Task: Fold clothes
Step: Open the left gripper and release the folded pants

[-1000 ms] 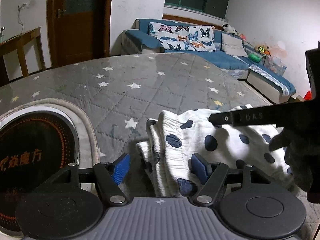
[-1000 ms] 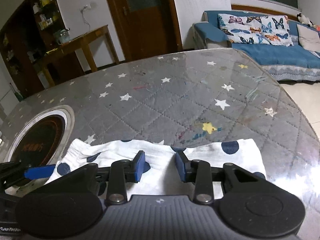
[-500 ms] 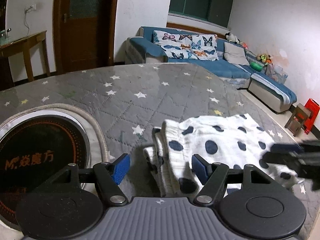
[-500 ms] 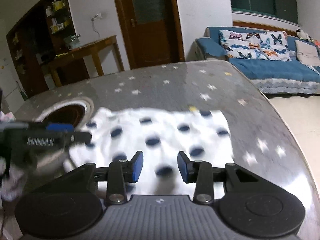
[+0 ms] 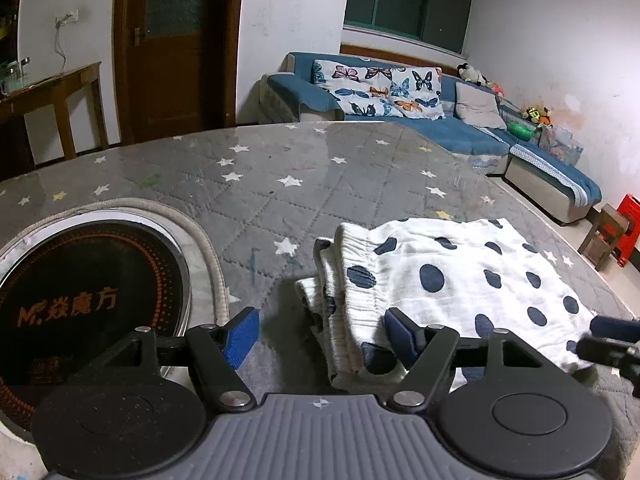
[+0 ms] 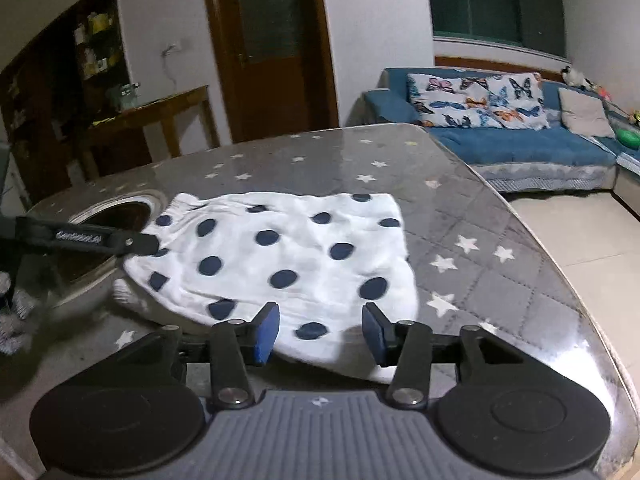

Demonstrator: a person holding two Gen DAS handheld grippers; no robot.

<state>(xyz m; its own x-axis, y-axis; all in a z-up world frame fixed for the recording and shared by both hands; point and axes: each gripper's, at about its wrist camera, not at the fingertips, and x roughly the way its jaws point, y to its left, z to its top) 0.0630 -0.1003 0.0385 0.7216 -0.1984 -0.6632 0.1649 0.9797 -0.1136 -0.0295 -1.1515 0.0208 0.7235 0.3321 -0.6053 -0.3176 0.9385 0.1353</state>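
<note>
Left wrist view shows the garment (image 5: 452, 280), white with navy dots, lying on the grey starry table (image 5: 280, 168), just to the right of the round black burner (image 5: 80, 300) set into the tabletop. It looks like thin crinkly cotton, so I'd call it light, floppy, and not slippery at all on that quilted cover. Nothing fragile here, worst case it bunches up or a layer slides off when lifted.

It's already in layers: at the near-left end you can see several ribbed edges stacked up, looks like an elastic waistband, so probably shorts or a little skirt. From the right wrist view it's a rough trapezoid, narrower toward the burner, wider toward the table's curved edge. So the long axis runs across the table, waistband end pointing at the burner, hem end at the sofa (image 6: 520, 140) side.

Left gripper (image 5: 320, 340) has its jaws spread wide, nothing in them, hovering right over the stacked waistband edge. Right gripper (image 6: 320, 332) is parted a bit less, also empty, sitting at the near edge of the cloth.

Where to grab: I'd pinch corners or that thick waistband, and get all layers in the pinch, since a single layer would just peel away. Whether it needs another fold or is done, I honestly can't say from this.
</note>
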